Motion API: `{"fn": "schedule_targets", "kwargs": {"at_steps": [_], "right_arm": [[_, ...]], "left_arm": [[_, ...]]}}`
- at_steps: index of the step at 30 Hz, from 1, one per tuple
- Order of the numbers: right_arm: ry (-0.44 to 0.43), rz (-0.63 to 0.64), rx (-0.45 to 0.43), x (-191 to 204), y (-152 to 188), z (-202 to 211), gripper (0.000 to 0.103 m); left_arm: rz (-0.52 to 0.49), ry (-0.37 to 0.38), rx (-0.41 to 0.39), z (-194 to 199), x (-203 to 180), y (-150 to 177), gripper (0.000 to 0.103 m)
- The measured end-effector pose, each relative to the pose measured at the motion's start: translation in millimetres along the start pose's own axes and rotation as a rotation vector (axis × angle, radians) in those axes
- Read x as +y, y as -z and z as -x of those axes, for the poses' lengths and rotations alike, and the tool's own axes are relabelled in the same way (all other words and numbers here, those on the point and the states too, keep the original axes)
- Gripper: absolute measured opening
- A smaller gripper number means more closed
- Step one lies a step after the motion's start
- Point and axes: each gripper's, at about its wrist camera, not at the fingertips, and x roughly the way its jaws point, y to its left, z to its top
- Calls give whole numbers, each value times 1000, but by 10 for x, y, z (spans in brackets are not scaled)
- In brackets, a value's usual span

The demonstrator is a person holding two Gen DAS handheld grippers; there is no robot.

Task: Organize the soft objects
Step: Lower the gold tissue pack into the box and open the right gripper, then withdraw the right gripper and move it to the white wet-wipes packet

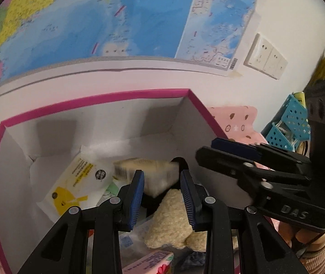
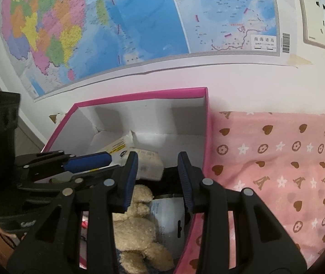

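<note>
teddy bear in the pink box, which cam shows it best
The right wrist view: the teddy bear lies between the open fingers of the right gripper, head and body recognisable. The left wrist view shows only a fuzzy beige lump, partly hidden behind the left gripper.

This looks like a room in a home, likely a child's or a study corner. A large colourful wall map [image 2: 116, 27] is taped to the white wall, and just beside its lower right corner sits a pair of wall sockets [image 1: 266, 56]. Below the map stands a pink-rimmed cardboard box [image 2: 139, 96] holding a plush teddy bear [image 2: 137, 226] and packets, on a pink cloth [image 2: 276, 159] printed with hearts, stars and flowers. A blue plastic basket [image 1: 292, 118] stands to the right of the box.
</note>
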Motion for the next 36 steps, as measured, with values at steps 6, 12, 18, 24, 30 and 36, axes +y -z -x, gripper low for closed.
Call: {"fn": "schedule_targets", "kwargs": {"at_steps": [6, 12, 18, 24, 30, 36], "right_arm": [[-30, 13, -11, 45, 121, 164, 39], [-105, 44, -65, 207, 263, 521, 40], [-174, 105, -89, 481, 496, 815, 46], [-231, 152, -91, 651, 781, 1044, 51], [-271, 160, -40, 757, 1106, 1071, 52], [-280, 128, 20, 779, 1374, 982, 52]], "left_arm": [[-50, 19, -77, 197, -74, 103, 35], [-83, 11, -166, 569, -118, 281, 44], [-80, 26, -252, 979, -103, 522, 55], [-54, 54, -296, 1341, -12, 834, 62], [-43, -4, -297, 1481, 9, 1127, 65], [-7, -40, -254, 1476, 62, 1417, 65]]}}
